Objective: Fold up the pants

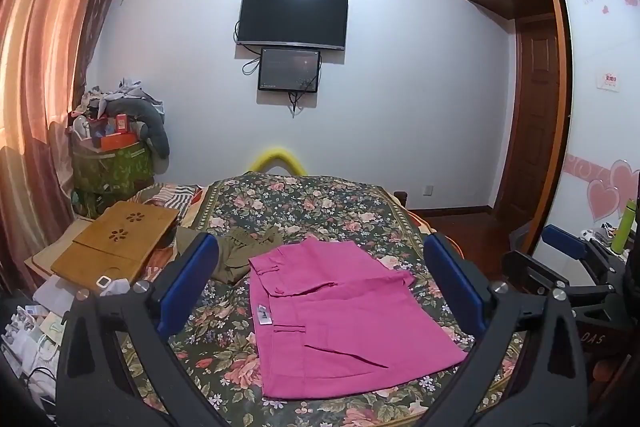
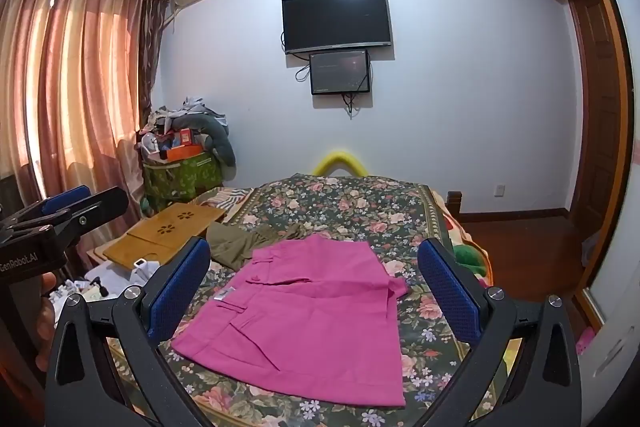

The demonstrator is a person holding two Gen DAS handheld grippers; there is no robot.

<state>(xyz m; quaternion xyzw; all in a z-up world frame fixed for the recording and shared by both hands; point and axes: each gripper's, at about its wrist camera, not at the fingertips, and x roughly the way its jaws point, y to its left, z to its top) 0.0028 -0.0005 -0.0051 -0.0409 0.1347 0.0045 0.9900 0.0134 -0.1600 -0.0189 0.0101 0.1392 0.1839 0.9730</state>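
My left gripper (image 1: 320, 283) spread wide above the folded pink pants (image 1: 340, 319) on the floral bedspread (image 1: 320, 203), my right gripper (image 2: 316, 291) likewise spread and empty, only the left view catching a green bottle (image 1: 626, 227), only the right a green plush (image 2: 472, 259) at the bed's edge

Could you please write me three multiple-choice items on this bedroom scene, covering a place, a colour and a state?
1. Where do the pink pants lie?
A. on the floral bedspread
B. on the wooden lap tray
C. on the floor

2. What colour is the garment lying beyond the pants?
A. white
B. olive green
C. red

3. How does the left gripper stand?
A. shut on the pants
B. shut on nothing
C. open, holding nothing

Answers: 1 A, flowers show all around them; 2 B, olive fabric at their far edge; 3 C, its blue pads stand wide apart.
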